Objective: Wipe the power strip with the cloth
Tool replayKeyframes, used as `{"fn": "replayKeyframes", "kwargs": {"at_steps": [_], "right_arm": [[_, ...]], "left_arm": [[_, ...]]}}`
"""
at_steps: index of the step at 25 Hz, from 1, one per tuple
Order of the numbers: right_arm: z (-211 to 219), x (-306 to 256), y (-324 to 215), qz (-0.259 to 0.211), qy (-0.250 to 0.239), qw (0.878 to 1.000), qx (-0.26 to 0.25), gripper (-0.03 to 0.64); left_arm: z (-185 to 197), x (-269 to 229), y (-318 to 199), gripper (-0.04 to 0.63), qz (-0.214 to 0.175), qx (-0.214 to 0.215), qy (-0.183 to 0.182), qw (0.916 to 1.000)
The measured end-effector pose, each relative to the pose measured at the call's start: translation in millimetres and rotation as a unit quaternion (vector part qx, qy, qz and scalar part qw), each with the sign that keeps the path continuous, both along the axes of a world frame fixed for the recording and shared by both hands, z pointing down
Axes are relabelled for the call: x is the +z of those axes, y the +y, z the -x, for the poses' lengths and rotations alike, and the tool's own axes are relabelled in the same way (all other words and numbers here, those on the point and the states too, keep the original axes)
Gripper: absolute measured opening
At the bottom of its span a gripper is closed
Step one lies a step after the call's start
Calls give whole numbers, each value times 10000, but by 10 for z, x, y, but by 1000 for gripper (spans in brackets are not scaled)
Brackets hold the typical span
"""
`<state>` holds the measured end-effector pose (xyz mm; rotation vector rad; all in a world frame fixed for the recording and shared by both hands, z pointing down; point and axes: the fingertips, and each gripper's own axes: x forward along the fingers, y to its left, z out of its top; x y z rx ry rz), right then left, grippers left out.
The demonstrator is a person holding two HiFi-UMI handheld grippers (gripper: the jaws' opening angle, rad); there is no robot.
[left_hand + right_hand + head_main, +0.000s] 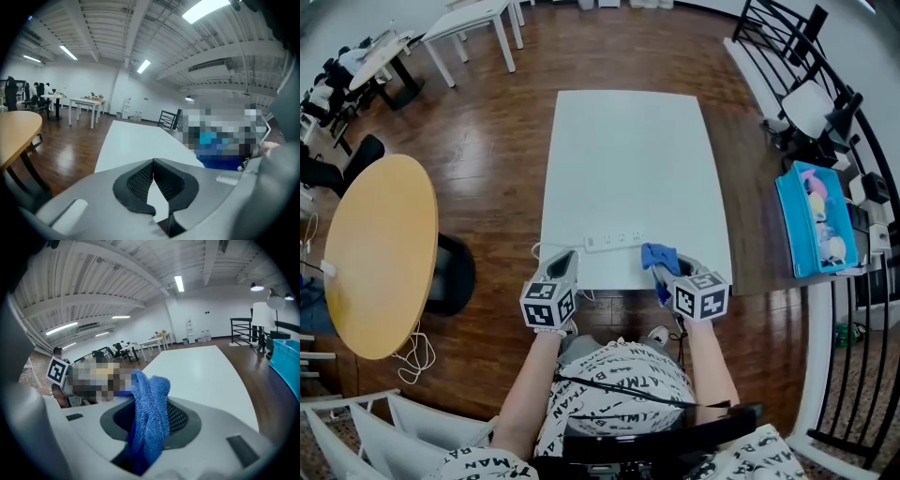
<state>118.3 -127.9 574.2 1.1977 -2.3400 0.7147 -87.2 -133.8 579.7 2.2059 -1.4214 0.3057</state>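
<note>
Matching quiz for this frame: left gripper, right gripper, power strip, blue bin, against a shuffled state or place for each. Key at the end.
1. left gripper
2. right gripper
3. power strip
4. blue bin

A. lying on the white table, near its front edge
B. shut, nothing between the jaws
C. shut on the blue cloth
D. off to the right of the table

Pairs: 1-B, 2-C, 3-A, 4-D
</note>
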Motion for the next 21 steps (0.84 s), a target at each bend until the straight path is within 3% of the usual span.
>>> {"fn": "replayKeyframes", "kwargs": {"at_steps": [9,21], "right_arm": [[25,57,104,23,-6,9999,165,135],[141,74,94,32,-41,9997,259,135]], "left_arm": [[-395,1,65,3,46,495,21,9988],[-424,86,-27,3,234,674,59,9974]]}}
